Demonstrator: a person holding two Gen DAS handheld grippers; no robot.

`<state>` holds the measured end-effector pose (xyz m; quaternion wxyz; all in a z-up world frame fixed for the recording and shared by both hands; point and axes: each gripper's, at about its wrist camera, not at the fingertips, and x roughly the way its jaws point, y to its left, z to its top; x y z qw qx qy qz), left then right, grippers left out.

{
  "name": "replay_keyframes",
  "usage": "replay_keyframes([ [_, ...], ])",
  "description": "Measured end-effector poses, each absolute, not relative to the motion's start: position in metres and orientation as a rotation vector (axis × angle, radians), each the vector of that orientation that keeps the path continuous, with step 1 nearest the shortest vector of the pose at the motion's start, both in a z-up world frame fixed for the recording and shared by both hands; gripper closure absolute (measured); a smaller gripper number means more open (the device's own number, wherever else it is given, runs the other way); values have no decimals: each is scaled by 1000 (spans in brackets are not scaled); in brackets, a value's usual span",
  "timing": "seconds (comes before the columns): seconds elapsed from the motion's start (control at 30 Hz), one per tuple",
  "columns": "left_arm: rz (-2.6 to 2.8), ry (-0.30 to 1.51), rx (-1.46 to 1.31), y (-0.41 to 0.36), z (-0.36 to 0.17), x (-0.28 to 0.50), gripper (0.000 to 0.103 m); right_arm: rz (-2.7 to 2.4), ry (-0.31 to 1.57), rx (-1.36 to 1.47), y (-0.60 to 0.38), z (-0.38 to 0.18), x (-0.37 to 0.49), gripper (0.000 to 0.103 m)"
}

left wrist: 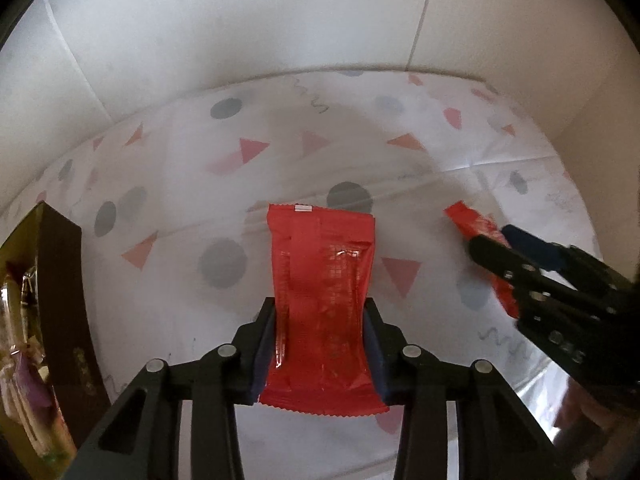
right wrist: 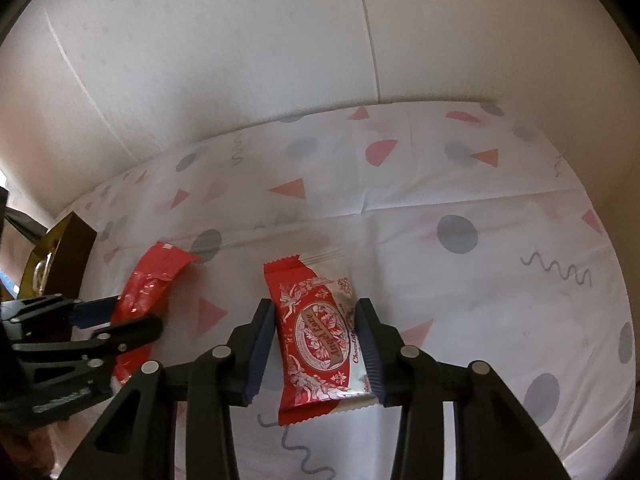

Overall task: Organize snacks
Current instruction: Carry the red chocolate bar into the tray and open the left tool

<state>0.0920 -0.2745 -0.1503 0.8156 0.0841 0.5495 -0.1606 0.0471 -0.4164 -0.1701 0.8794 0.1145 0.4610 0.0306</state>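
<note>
A plain red snack packet [left wrist: 320,264] lies lengthwise between the pads of my left gripper [left wrist: 320,308], which is shut on its two long edges just above the patterned tablecloth [left wrist: 180,184]. My right gripper [right wrist: 313,308] is shut on a red and white chocolate packet [right wrist: 316,332], label side up. In the right wrist view the left gripper [right wrist: 136,314] shows at the left with the red packet [right wrist: 160,272]. The left wrist view has the right gripper [left wrist: 492,236] at the right, with one end of its packet [left wrist: 464,216] sticking out.
A dark brown box [left wrist: 68,300] with a gold inside and wrapped sweets in it stands at the left edge, also seen as the box [right wrist: 76,248] in the right wrist view. A white wall [left wrist: 280,20] closes off the back of the table.
</note>
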Motion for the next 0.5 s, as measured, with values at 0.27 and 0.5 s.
replay_keyframes([
  [0.27, -385, 1134, 88, -261, -122, 77, 63, 57, 955, 236, -419, -169, 47, 62],
  [0.5, -389, 1119, 34, -234, -108, 59, 63, 49, 963, 233, -417, -169, 50, 62],
])
